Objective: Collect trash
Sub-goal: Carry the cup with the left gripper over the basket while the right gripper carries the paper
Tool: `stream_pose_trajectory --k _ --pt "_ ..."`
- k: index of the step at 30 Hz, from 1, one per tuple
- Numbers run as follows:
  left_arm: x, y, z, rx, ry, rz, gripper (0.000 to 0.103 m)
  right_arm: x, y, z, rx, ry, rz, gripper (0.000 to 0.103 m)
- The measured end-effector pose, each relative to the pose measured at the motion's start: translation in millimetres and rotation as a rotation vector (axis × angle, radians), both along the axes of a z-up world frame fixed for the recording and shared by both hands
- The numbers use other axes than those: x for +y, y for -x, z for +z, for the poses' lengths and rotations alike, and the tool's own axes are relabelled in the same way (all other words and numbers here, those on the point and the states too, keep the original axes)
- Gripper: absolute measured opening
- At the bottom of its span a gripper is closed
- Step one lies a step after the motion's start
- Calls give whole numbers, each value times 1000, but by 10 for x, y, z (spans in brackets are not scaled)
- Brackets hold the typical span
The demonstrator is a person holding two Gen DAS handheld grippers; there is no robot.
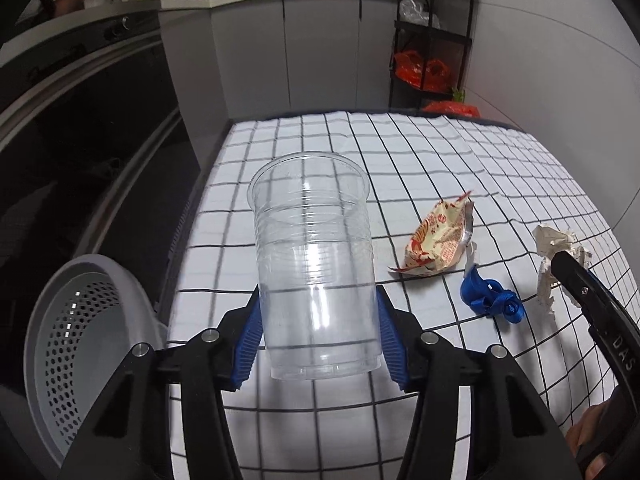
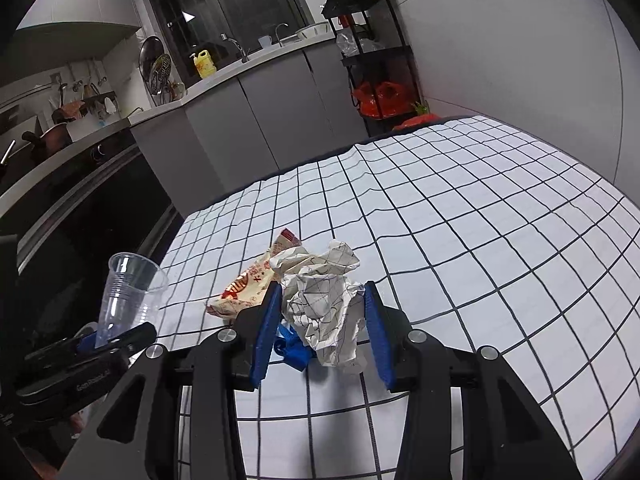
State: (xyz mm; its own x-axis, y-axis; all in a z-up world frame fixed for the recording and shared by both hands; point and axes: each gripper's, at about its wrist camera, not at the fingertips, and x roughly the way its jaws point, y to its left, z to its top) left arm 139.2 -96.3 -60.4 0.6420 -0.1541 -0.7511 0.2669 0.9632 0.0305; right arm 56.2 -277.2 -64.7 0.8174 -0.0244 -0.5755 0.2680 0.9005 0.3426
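Note:
My left gripper (image 1: 318, 332) is shut on a clear plastic cup (image 1: 314, 264), held upright above the table's left edge; the cup also shows in the right wrist view (image 2: 126, 292). My right gripper (image 2: 320, 336) is shut on a crumpled paper ball (image 2: 320, 300), which also shows in the left wrist view (image 1: 560, 256). A red-and-cream snack wrapper (image 1: 436, 240) lies on the checked tablecloth (image 1: 440, 152), also in the right wrist view (image 2: 252, 284). A crumpled blue piece (image 1: 492, 292) lies beside it, under the paper ball in the right wrist view (image 2: 294, 346).
A grey perforated basket (image 1: 80, 344) sits low at the left, off the table's edge. A dark oven front (image 1: 80, 152) stands to the left. Kitchen cabinets (image 1: 300, 52) and a black shelf rack (image 1: 432, 40) with red bags stand beyond the table.

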Motion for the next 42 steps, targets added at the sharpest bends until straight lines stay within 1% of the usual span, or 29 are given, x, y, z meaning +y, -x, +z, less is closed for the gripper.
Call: stream_pose_trajectory --k 3,9,14,18,23,26,31,36,42 --pt "105 98 159 -30 13 9 51 9 77 164 -9 2 13 40" --pt "313 313 421 -83 23 13 51 137 236 366 -28 -6 32 40" --pt "512 442 542 -115 35 24 51 389 297 441 -25 7 72 40" --pt "753 541 606 -124 55 50 51 619 301 506 -32 3 118 40" --pt "1046 638 649 -140 56 99 51 1000 275 574 -39 9 209 40" --pt "1224 671 651 -142 59 138 51 1222 205 601 -36 9 270 40" --pt "1555 708 637 -141 44 216 51 1557 122 628 -31 3 375 40" --pt "1916 727 566 -115 29 304 51 1935 -21 611 -20 9 475 41" --pt "2214 698 474 -89 4 378 51 2336 -218 590 -8 13 578 41"
